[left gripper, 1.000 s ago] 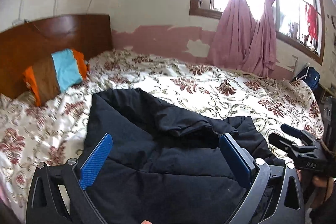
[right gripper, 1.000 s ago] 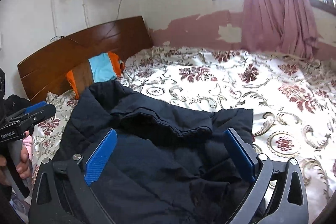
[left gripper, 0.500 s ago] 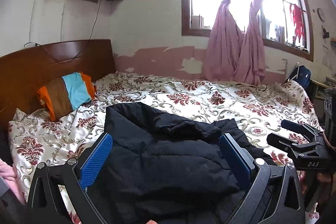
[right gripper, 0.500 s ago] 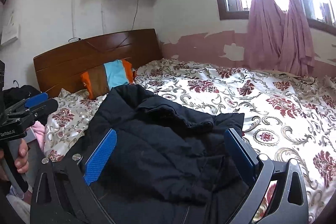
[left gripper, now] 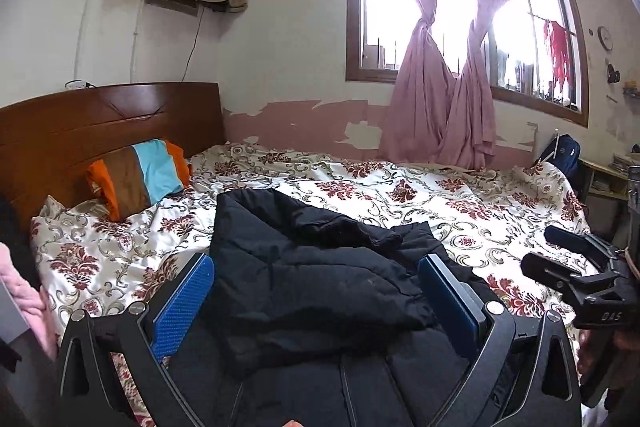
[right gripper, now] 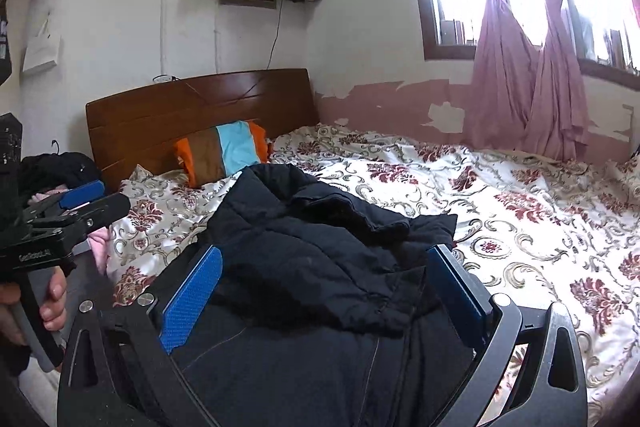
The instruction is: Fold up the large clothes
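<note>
Floral bedspread (left gripper: 400, 195) bore black padded jacket (left gripper: 320, 267): bulky, soft, best gripped at hem; left gripper (left gripper: 316, 291) and right gripper (right gripper: 324, 287) gaped wide, empty.

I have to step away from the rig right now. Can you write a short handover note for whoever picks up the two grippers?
Left gripper: open, holding nothing, above the black jacket.
Right gripper: open, holding nothing, also above the jacket.
Jacket: bunched in a rumpled heap at the near edge of the floral bedspread, striped pillow beyond it by the headboard.
Done: no neat fold visible.
Left: spread it flat, fold sleeves and body.
</note>
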Demonstrator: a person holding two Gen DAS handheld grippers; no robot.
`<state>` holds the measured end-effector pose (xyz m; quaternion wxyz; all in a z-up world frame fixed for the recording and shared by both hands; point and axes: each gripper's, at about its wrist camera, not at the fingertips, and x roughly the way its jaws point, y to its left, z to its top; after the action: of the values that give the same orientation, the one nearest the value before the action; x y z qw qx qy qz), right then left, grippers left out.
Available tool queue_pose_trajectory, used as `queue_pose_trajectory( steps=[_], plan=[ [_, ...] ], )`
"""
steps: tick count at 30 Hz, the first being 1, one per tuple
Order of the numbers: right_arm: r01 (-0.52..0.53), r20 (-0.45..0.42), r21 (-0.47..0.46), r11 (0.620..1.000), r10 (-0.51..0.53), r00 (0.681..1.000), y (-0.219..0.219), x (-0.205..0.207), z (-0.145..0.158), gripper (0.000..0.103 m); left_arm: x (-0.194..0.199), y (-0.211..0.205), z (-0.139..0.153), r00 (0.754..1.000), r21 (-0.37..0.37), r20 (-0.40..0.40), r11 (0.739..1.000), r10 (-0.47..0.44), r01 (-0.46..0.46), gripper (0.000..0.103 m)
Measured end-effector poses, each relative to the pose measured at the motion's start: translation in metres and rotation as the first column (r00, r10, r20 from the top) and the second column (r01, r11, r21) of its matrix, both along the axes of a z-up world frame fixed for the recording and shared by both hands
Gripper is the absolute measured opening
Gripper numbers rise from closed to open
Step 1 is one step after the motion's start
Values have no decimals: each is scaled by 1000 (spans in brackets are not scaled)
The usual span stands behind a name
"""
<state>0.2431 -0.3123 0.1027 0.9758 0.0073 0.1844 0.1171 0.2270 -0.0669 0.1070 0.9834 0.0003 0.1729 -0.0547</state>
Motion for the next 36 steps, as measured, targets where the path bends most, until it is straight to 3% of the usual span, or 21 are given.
queue_pose_trajectory(
  steps=[14, 30, 36],
  plan=[
    [45, 36, -59, 997, -43, 998, 1, -78, -12, 100, -57, 22, -22, 1000, 79, -5, 997, 25, -25, 103],
    [-7, -53, -70, 998, 3, 999, 13, -105, -52, 100, -102, 61, -71, 993, 70, -116, 997, 35, -27, 103],
    [-86, -111, -139, 987, 71, 991, 17, -113, -77, 100, -115, 74, -93, 984, 103, -178, 994, -8, 27, 103]
  ],
)
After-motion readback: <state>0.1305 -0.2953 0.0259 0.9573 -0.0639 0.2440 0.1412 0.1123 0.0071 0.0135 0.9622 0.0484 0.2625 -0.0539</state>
